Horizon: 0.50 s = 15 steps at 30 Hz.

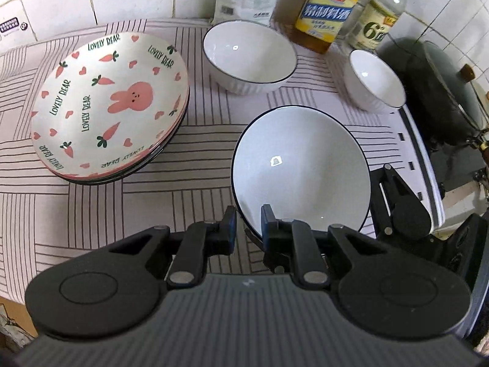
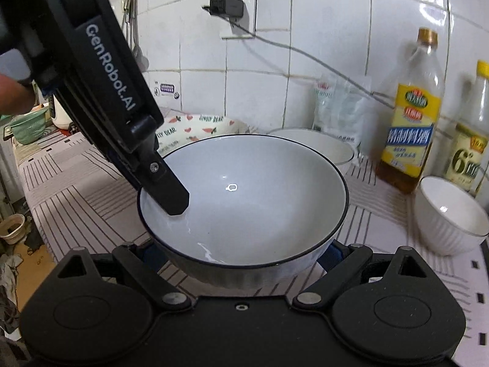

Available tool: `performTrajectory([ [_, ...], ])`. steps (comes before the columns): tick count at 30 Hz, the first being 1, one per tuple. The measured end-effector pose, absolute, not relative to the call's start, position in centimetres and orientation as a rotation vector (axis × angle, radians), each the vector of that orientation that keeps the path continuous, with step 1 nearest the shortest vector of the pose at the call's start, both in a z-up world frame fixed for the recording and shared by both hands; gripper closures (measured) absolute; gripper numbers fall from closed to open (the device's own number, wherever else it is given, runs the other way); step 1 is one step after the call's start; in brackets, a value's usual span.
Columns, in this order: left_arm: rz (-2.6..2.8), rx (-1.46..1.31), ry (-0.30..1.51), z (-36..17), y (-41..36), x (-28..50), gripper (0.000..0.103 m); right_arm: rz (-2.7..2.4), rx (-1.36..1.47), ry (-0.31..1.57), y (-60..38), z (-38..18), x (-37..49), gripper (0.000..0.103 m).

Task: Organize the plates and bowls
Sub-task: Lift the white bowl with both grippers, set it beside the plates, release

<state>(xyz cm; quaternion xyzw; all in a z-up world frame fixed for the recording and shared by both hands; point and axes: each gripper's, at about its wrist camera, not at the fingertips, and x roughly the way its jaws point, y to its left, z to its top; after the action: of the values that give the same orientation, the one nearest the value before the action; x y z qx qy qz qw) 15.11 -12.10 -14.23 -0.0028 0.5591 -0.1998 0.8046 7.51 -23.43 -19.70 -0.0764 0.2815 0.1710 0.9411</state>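
**Both grippers on the big white bowl**

At the left of the striped tablecloth (image 1: 91,214) sits a stack of plates (image 1: 110,104), the top one printed with a pink rabbit and carrots. Right of it, toward the tiled wall, stands a medium white bowl (image 1: 249,56). Nearer the camera, the large white bowl with a dark rim (image 1: 299,168) is pinched at its near-left edge by the left gripper (image 1: 248,229), one finger inside and one outside the rim. The right gripper (image 2: 241,255) has its jaws spread wide on either side of the same bowl's base; whether its pads touch the wall I cannot tell. Further right are a small white bowl (image 1: 374,81), two bottles (image 1: 330,9) and a dark pan (image 1: 437,91).
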Motion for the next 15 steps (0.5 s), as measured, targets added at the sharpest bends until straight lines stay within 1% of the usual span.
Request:
performTrajectory([
  [5,-0.412,0.008,1.248,-16.9,-12.5,16.0,0.087,0.4,-0.252,0.643,-23.1,-21.6,9.6,0.006],
  [6,-0.407,0.004,1.245,-17.1,-12.5,16.0,0.086,0.41,-0.246,0.634,-23.2,-21.7,9.7,0.006],
  [15,-0.383,-0.016,1.276,-16.9,-13.2,16.5,0.085,0.317,-0.217,0.722,-23.6,-20.9,9.2,0.004],
])
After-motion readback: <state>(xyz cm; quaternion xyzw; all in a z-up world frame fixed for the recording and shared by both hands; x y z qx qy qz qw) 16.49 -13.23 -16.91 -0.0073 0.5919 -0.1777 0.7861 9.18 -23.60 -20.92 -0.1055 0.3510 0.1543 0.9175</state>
